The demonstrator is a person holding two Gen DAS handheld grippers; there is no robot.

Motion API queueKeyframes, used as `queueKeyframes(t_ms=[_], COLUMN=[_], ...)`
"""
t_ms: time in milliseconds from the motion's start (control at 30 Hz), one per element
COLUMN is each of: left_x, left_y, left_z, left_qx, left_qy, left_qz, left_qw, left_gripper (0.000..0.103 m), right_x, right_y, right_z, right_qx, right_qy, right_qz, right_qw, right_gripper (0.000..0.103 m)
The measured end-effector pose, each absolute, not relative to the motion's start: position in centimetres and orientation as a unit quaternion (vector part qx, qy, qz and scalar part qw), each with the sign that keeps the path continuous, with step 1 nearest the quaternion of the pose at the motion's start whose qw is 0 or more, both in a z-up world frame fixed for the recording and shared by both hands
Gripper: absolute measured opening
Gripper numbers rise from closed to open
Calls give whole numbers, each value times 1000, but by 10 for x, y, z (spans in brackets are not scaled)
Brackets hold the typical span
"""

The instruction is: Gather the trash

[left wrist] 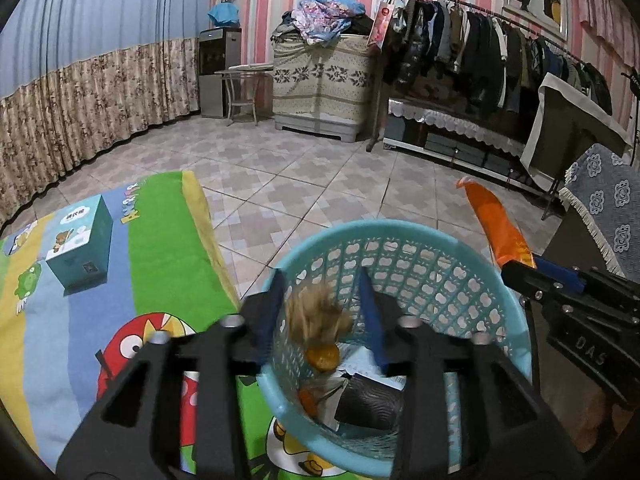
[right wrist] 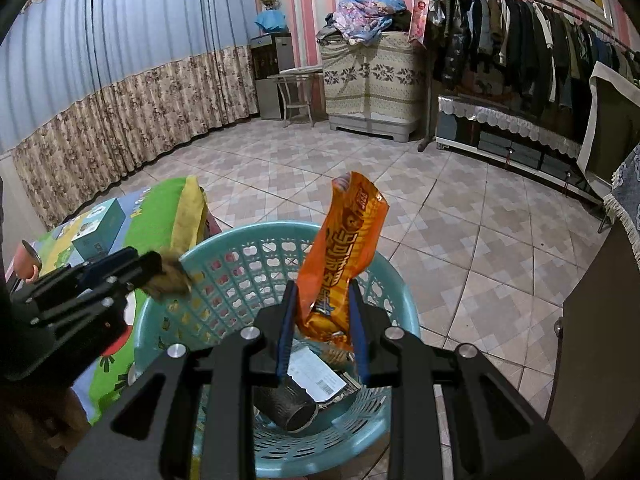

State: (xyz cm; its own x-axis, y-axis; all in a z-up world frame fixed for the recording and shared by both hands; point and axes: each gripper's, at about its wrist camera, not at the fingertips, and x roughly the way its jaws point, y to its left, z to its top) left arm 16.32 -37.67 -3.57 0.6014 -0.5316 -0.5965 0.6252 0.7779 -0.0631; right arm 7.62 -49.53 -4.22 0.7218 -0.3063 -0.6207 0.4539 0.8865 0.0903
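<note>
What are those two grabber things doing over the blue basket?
A person is picking up trash with two hand-held grippers. The right gripper pinches an orange snack wrapper above the blue basket. The left gripper has its jaws apart around a blurry brown clump over the basket, which already holds other trash.

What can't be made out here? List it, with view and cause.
- Brown clump at the left gripper: motion-blurred in both views, unidentifiable.
- Basket contents: left wrist view, partly behind the gripper's body.
- Orange wrapper in the right gripper: lower end behind its fingers, right wrist view.
</note>
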Motion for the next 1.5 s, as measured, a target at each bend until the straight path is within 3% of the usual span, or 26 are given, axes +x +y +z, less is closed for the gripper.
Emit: queueKeyframes(t_ms=[400,667,900,1000,1067,1267,1500], left_x=[163,165,160,155,152,146,133], left_y=[-338,-297,-267,-258,-252,-234,-214], left_z=[-19,1,13,14,13,14,19], left_qx=[79,72,59,62,62,61,59], left_qy=[276,256,254,252,253,260,248], left_qz=[-264,-224,-205,-196,-191,-178,-162], left_qw=[921,938,944,946,946,947,953], left_gripper=[88,96,97,97,97,97,97], right_x=[86,102,115,118,119,117,106], right_y=[-487,-475,-472,-473,-474,-472,-472], right_z=[-49,-57,-67,-72,-74,-73,-65], right_qx=[115,106,108,109,114,99,106], right_qy=[321,337,353,359,357,345,317], right_qz=[-200,-186,-176,-181,-181,-199,-214], right_qw=[919,917,912,909,909,912,918], right_gripper=[26,26,29,43,63,87,99])
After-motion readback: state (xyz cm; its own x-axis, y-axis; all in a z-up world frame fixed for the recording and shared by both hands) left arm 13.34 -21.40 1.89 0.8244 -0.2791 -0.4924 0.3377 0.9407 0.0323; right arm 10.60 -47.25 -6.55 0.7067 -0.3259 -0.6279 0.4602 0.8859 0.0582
